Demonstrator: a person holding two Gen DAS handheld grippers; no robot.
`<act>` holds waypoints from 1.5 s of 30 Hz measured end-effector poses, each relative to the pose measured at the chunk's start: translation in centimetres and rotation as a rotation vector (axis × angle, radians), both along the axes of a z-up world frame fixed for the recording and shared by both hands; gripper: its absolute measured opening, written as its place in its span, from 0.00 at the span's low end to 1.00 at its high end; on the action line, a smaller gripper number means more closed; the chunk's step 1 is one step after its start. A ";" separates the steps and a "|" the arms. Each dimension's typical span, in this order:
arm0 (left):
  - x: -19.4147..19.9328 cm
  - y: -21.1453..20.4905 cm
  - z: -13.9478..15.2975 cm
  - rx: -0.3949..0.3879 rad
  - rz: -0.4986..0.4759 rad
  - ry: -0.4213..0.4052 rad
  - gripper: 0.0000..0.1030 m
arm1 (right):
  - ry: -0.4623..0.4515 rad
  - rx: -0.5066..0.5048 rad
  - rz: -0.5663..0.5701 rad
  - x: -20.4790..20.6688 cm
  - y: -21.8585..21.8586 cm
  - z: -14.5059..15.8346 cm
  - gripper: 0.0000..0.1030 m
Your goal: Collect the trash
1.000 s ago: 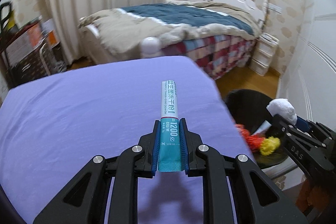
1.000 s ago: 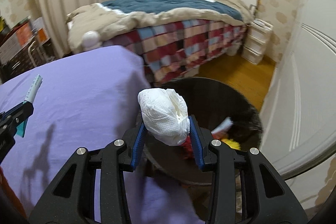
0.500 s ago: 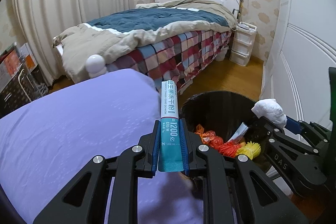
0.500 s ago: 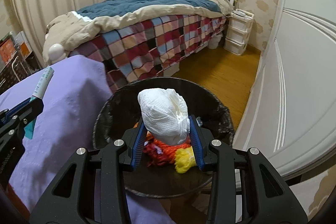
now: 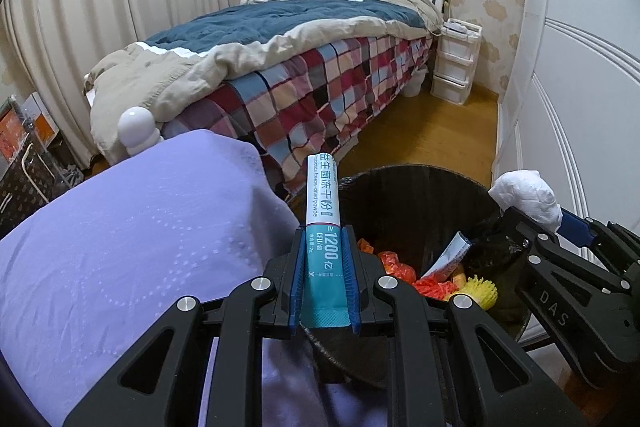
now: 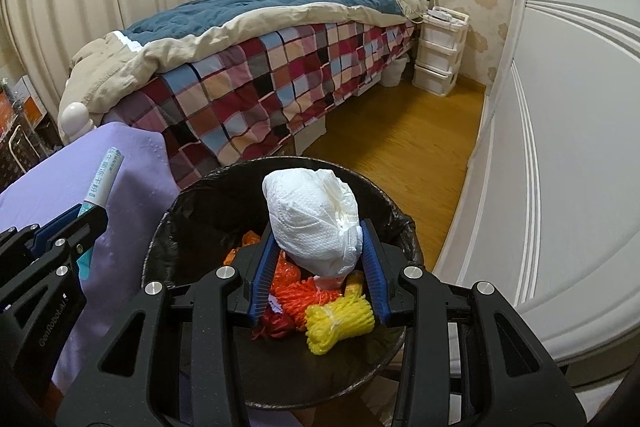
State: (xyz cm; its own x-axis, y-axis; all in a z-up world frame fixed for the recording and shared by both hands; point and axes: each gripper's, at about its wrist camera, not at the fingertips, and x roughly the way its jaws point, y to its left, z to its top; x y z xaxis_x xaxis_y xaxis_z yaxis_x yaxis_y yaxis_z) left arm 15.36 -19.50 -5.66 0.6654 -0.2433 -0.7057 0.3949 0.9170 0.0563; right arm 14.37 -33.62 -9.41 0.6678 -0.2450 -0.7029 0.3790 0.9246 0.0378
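While both tongs carry their loads toward the bin, the room sets the layout: a bed (image 5: pixel 304 39) with a checked cover fills the far side, a white drawer unit (image 5: pixel 456 67) stands at its far right, and wood floor (image 6: pixel 400 131) runs between bed and white wardrobe doors on the right. Near left lies the tabletop (image 5: pixel 120 227) under a purple cloth, probably where the trash was gathered, since the bin stands just beside its right edge for a short carry.

That black-lined trash bin (image 6: pixel 192 195) sits on the floor near the camera, already holding orange and yellow mesh bundles (image 6: pixel 340 319) and a small packet (image 5: pixel 448 255); it looks partly filled, so the task seems well along.

In the right wrist view, the right tongs (image 6: pixel 318 259) pinch a crumpled white tissue wad (image 6: pixel 316 219) directly over the bin's opening, well placed for a drop. By my reading, spreading them is all that remains for this piece.

Over the bin's near-left rim, the left tongs (image 5: pixel 324 275) are pressed tight on a teal-and-white powder sachet (image 5: pixel 323 211), gripped by its lower end so it stands upright. It likely needs to travel a little further right before release.
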 end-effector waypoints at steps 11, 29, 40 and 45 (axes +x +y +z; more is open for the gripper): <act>0.5 -0.8 -0.6 0.005 -0.009 0.022 0.21 | 0.013 0.005 -0.020 0.5 -0.8 -0.9 0.45; -1.0 1.4 0.7 -0.010 0.036 -0.036 0.75 | 0.005 -0.034 -0.053 -0.9 0.1 0.0 0.74; -4.0 4.8 2.4 -0.023 0.078 -0.067 0.79 | -0.022 -0.063 -0.026 -3.6 3.5 1.7 0.82; -5.6 6.4 2.9 -0.015 0.099 -0.083 0.80 | -0.039 -0.062 -0.011 -5.1 5.0 2.5 0.83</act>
